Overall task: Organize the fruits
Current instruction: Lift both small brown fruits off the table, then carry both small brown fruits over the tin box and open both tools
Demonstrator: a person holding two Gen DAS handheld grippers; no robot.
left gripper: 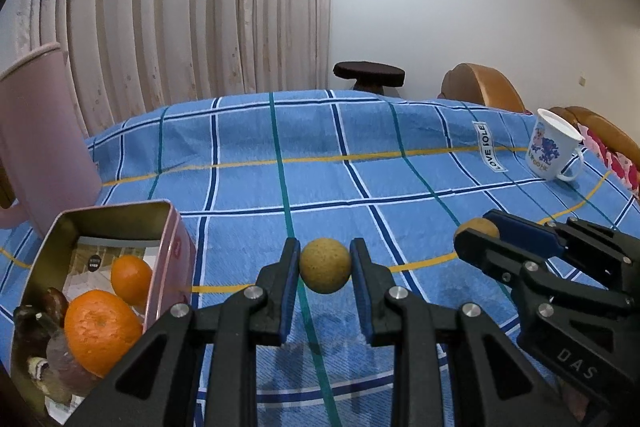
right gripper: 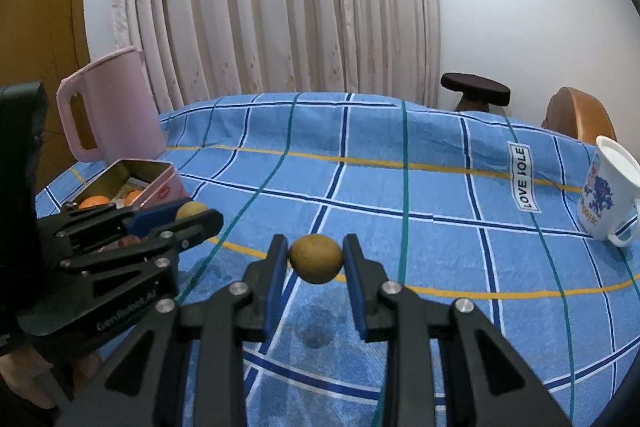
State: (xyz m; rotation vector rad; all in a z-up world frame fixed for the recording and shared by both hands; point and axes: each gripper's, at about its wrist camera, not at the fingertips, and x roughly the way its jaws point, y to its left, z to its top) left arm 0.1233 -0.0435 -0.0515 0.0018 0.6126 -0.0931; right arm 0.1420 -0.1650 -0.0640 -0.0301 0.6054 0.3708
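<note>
Both tools point forward and downward over the worktop (left gripper: 360,155), which is covered with a blue checked cloth. The left tool (left gripper: 325,269) is clamped on a small round tan fruit (left gripper: 325,270), its blue-padded fingers pressing the fruit from either side and holding it clear of the cloth. The right tool (right gripper: 315,257) is likewise closed on a second tan fruit (right gripper: 316,258), gripped between its two pads above the cloth. In the left wrist view the right tool (left gripper: 478,229) reaches in from the right edge, angled toward the left, with its fruit (left gripper: 478,227) peeking out at the tips; in the right wrist view the left tool (right gripper: 192,213) enters from the left edge with its own fruit (right gripper: 191,210) showing between the fingers. That makes two tan fruits, one in each tool. At the left of the worktop stands an open pink tin (left gripper: 170,251) with a metallic inside; it holds two oranges (left gripper: 102,331), one larger and nearer, one smaller behind it, plus some dark brown items (left gripper: 38,323) in the near corner that I cannot identify or count with certainty. Just behind the tin stands one pink jug (right gripper: 108,107) with a handle. Well apart, at the right side of the worktop, sits one white mug (left gripper: 554,151) with a blue cartoon print. A white label (left gripper: 489,147) is sewn on the cloth near the mug.
</note>
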